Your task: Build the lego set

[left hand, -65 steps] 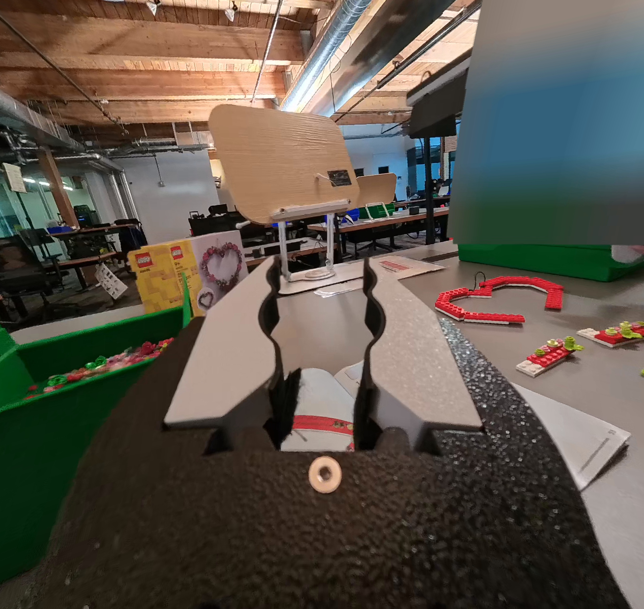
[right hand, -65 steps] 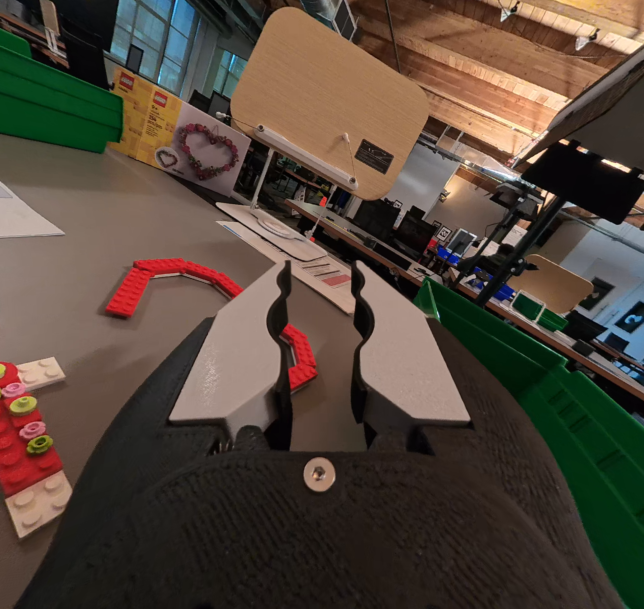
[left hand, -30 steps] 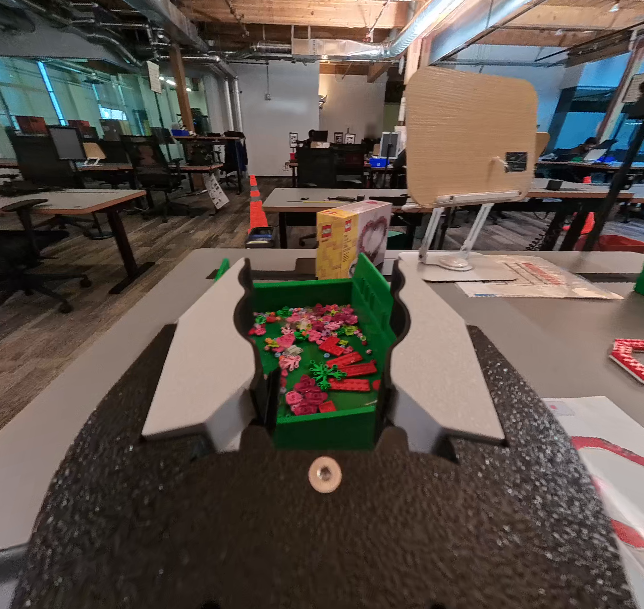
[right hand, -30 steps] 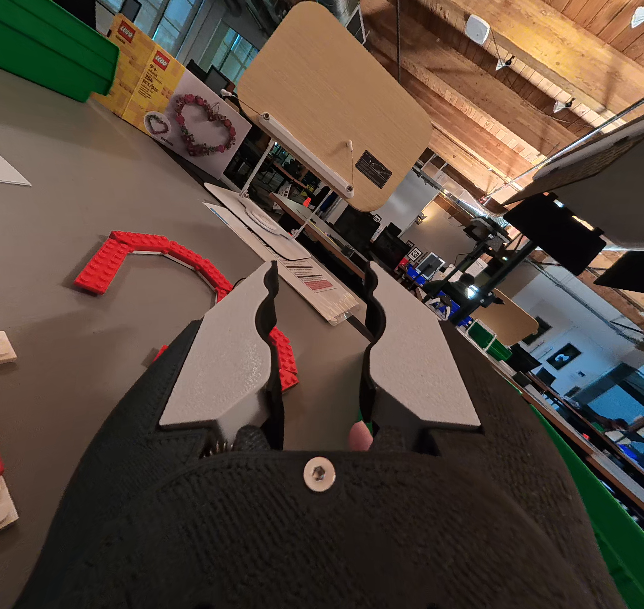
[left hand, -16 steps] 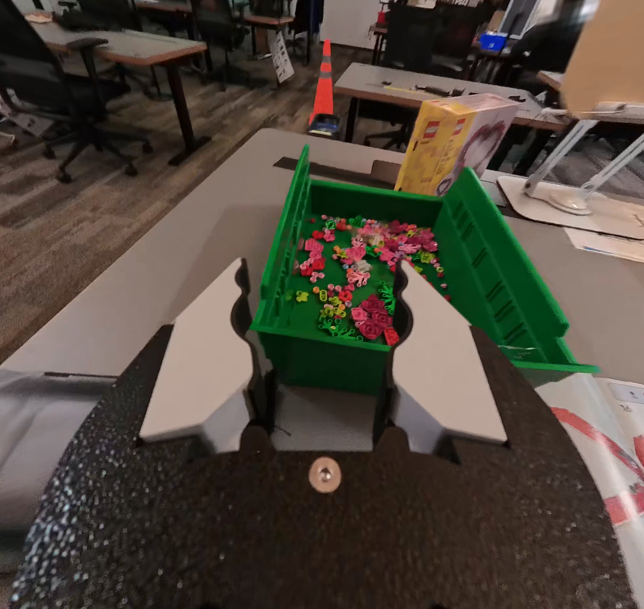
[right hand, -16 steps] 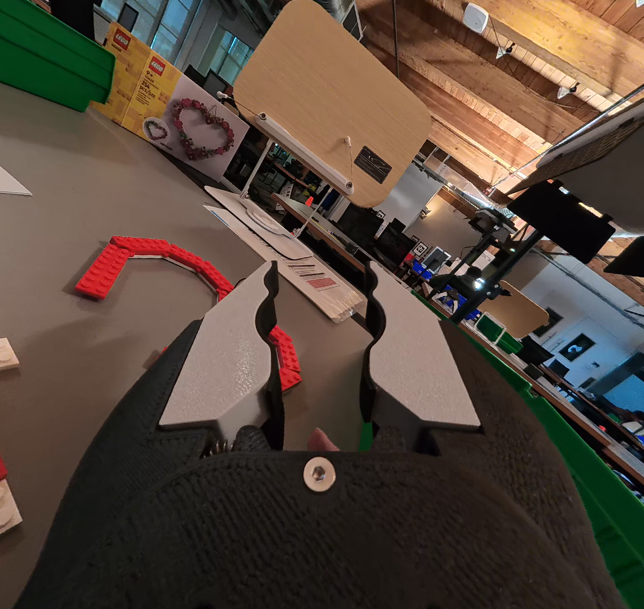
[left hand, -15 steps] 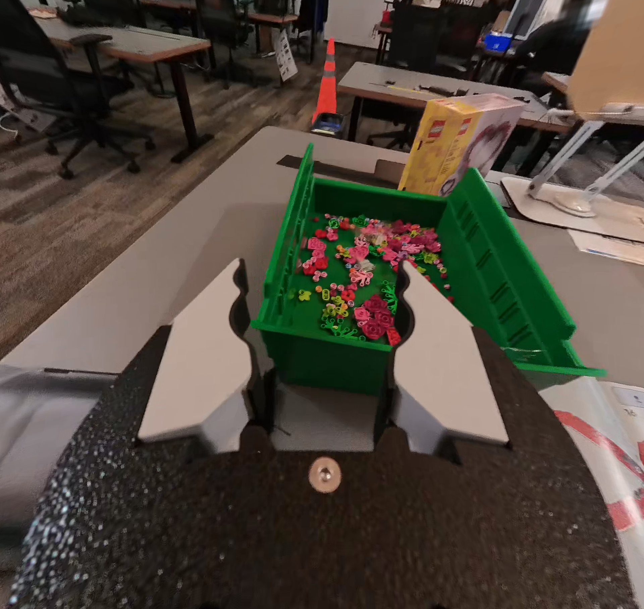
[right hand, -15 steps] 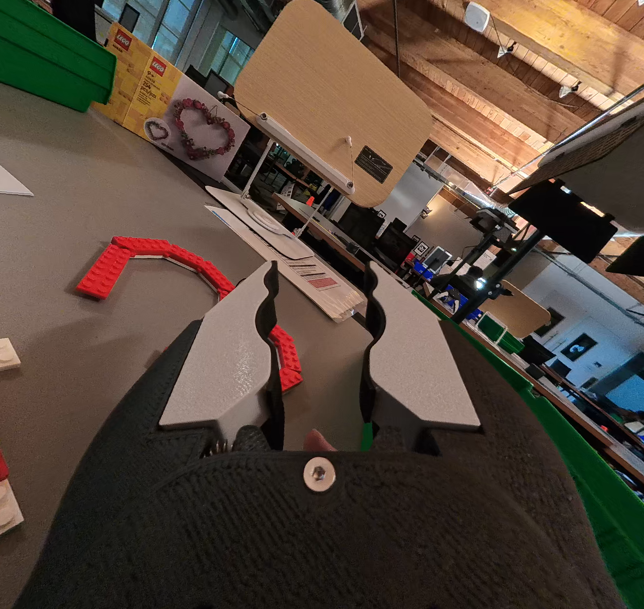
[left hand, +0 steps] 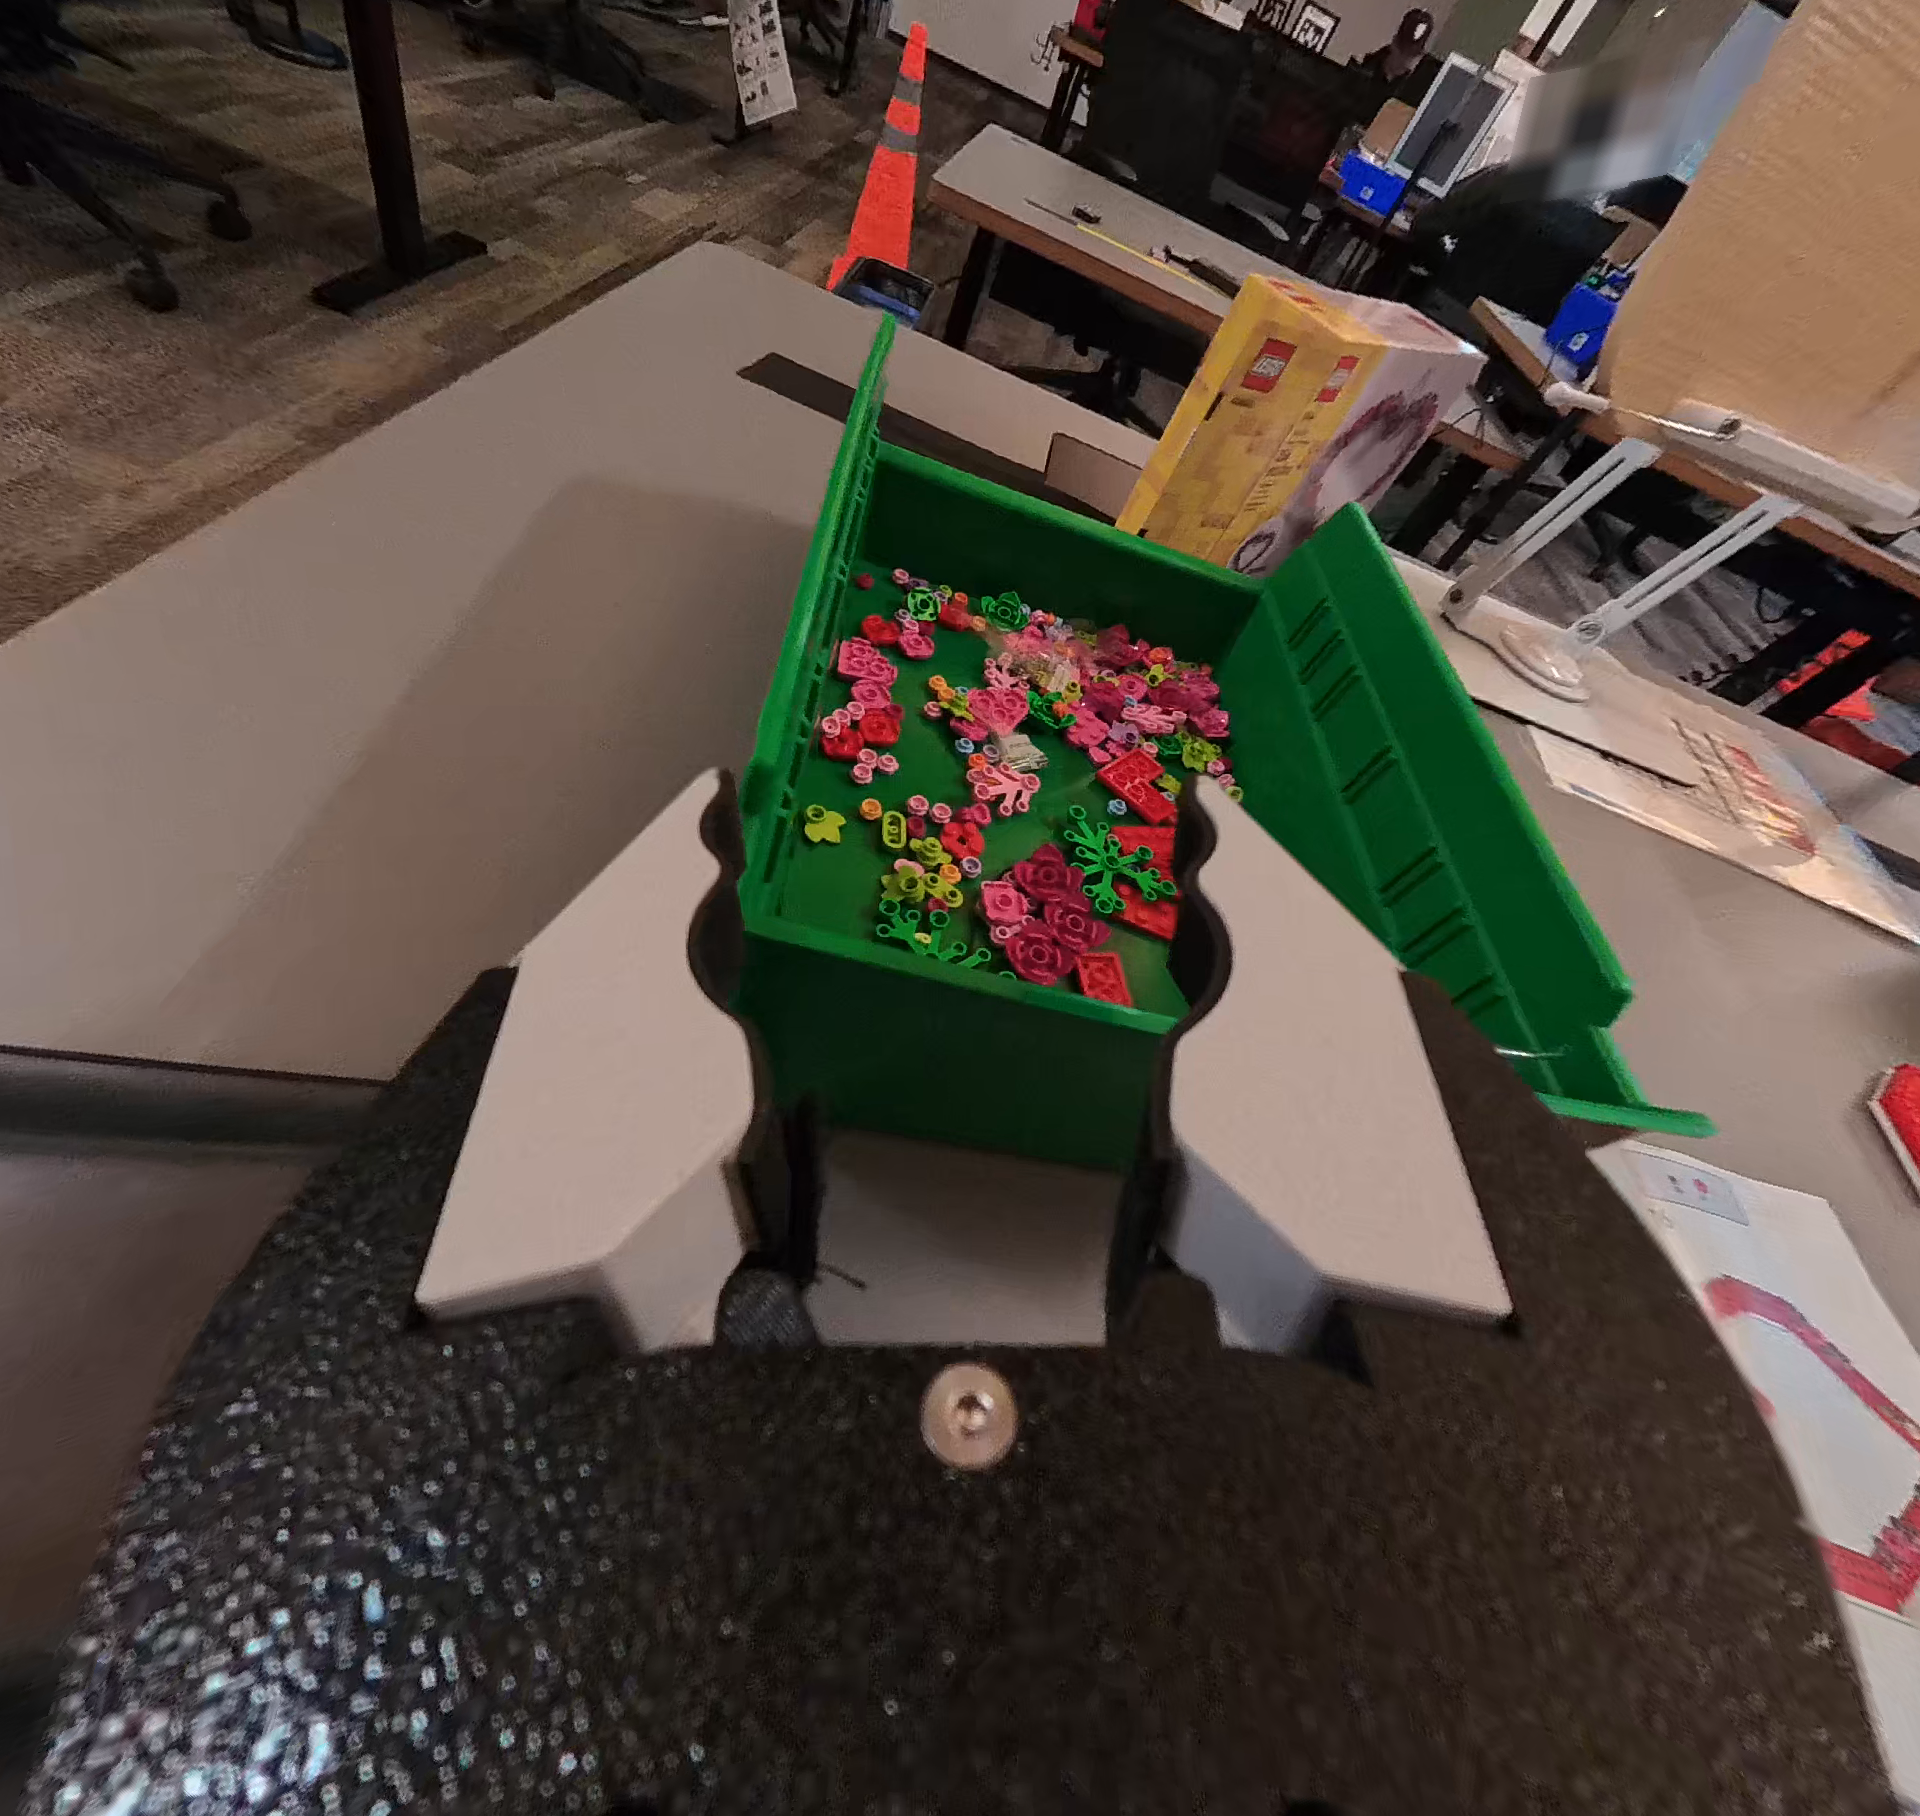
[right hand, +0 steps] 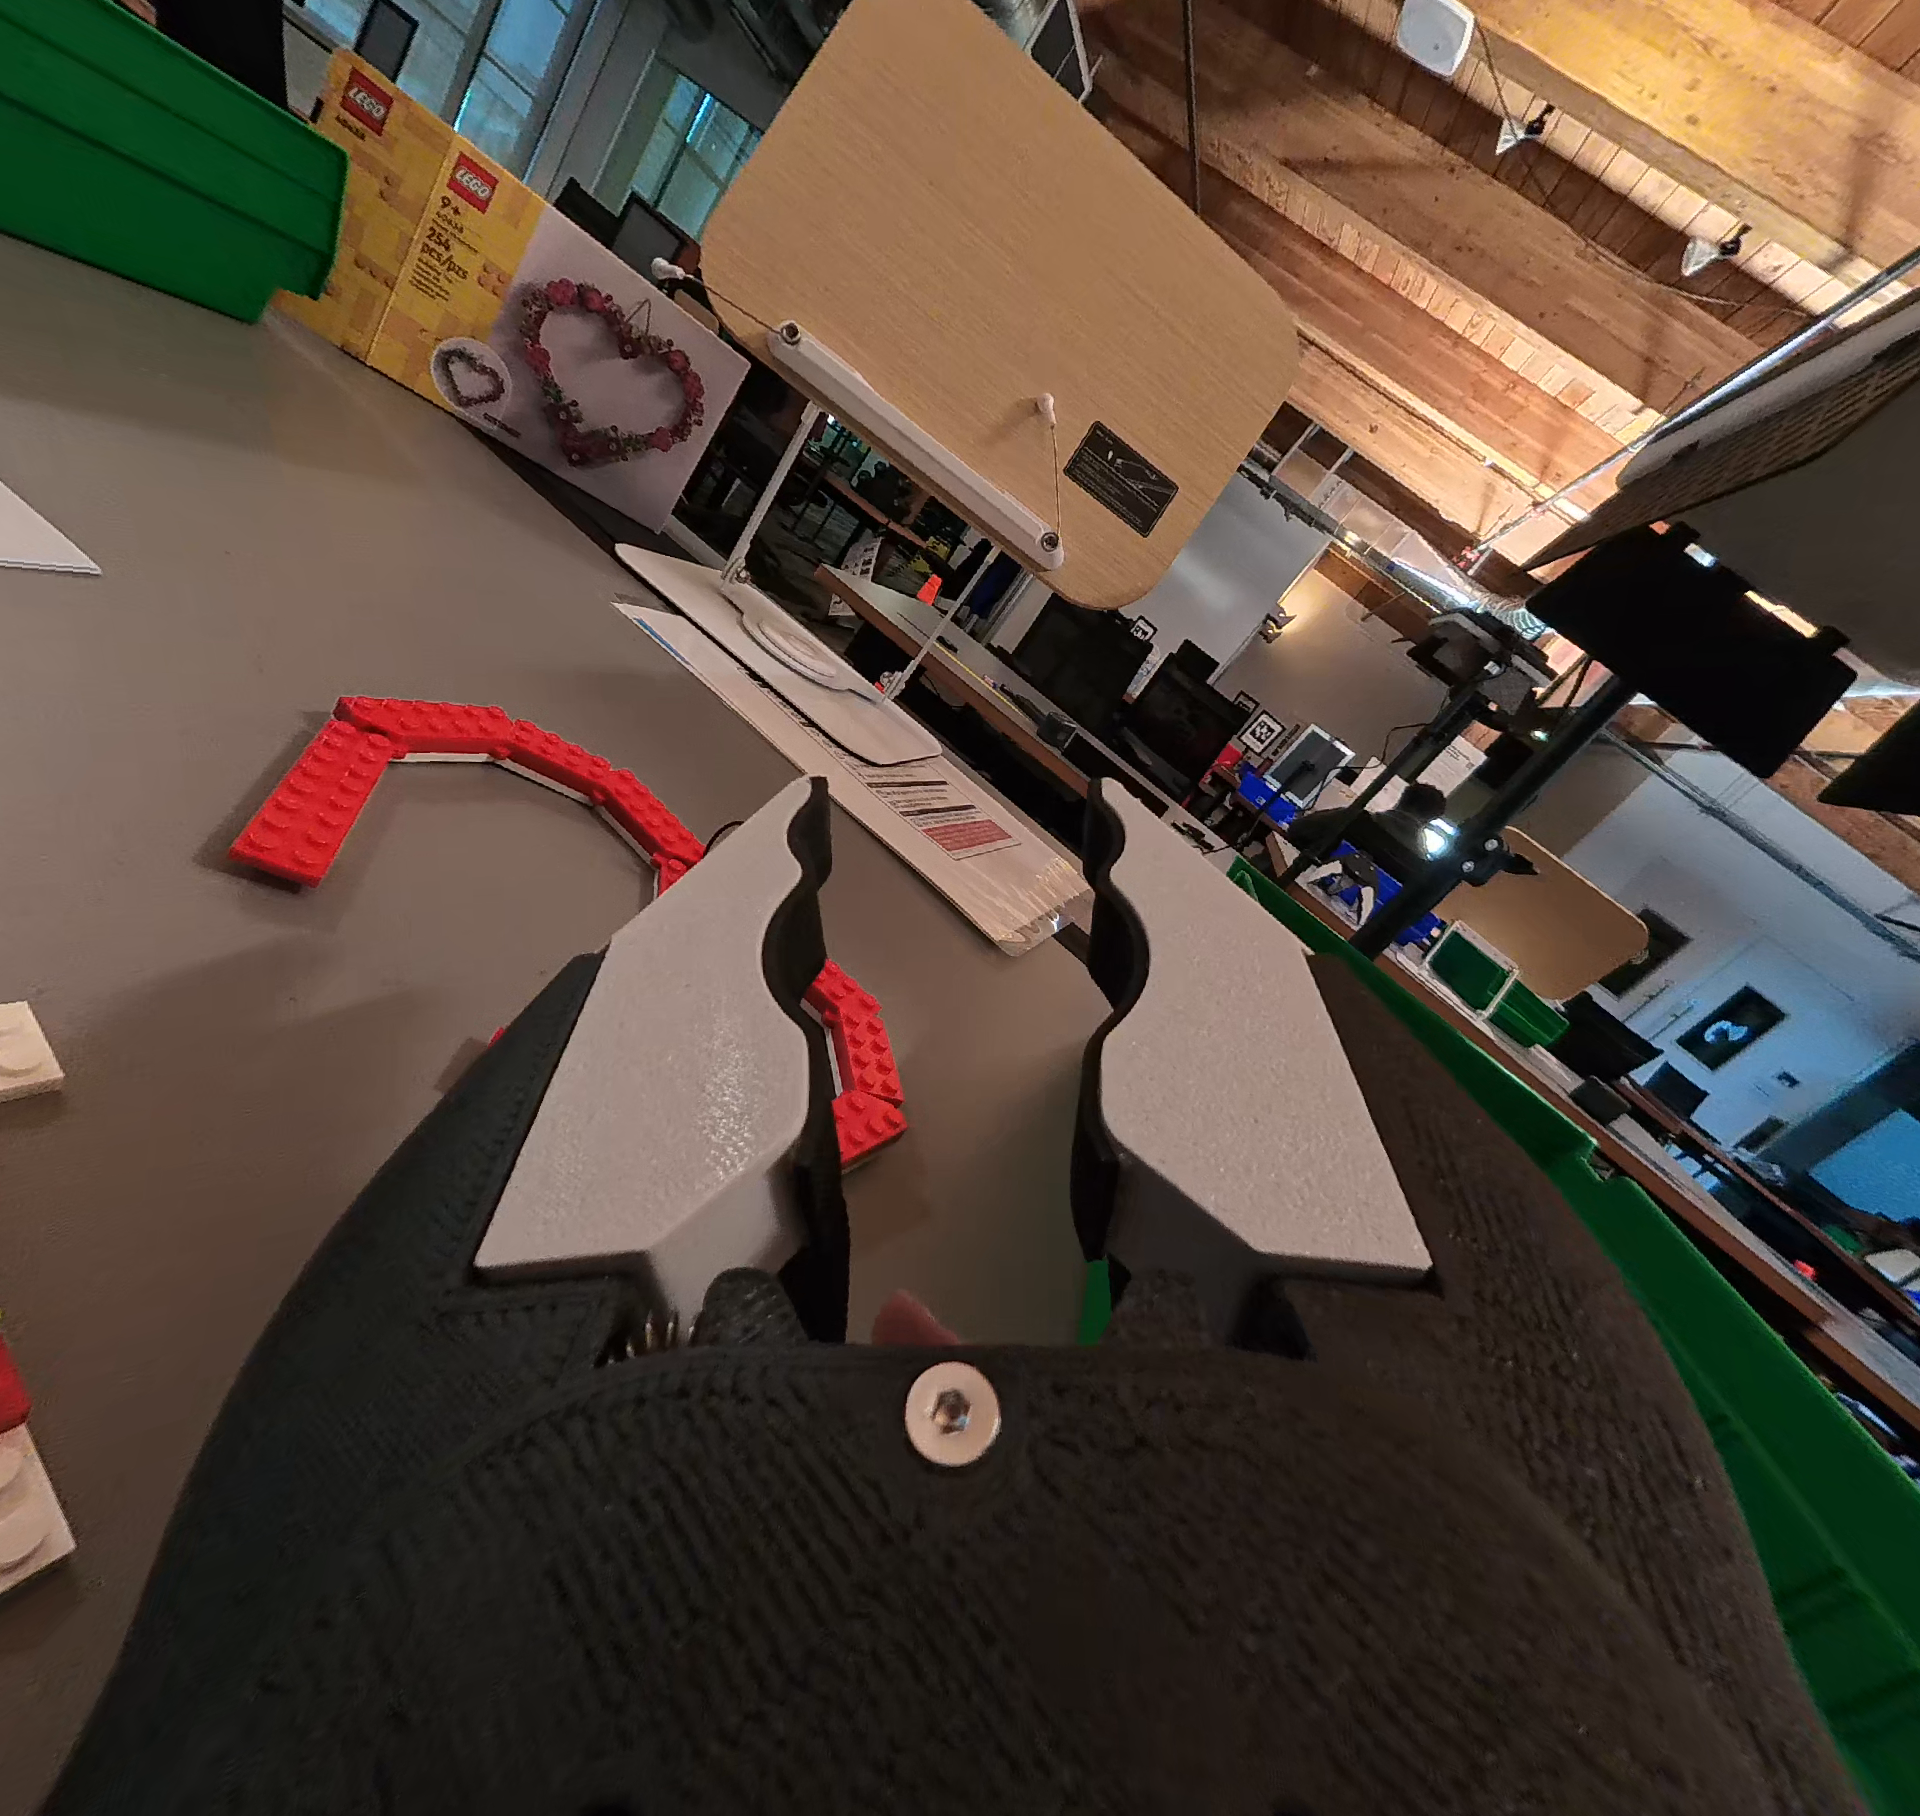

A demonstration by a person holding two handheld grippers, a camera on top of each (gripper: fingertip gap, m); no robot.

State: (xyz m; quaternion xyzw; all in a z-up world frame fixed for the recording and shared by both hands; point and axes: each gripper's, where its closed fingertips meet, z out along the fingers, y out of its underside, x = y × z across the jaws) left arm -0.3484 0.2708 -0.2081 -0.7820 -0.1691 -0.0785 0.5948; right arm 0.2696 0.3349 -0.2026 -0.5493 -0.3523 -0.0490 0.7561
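A green bin on the grey table holds several small pink, red and green lego pieces. My left gripper is open and empty, above the bin's near wall and tilted down into it. In the right wrist view a partly built red curved lego frame lies flat on the table. My right gripper is open and empty, low over the table just right of the frame. The frame's lower part passes behind its left finger.
A yellow lego box stands behind the bin. A wooden stand board stands on a white base with printed sheets. A second green bin edge runs on the right. Instruction pages and white plates lie nearby. There is about 60 cm between the tips of the two grippers.
My left gripper has risen and tipped down over the green bin, so its contents show from above. My right gripper has barely moved.
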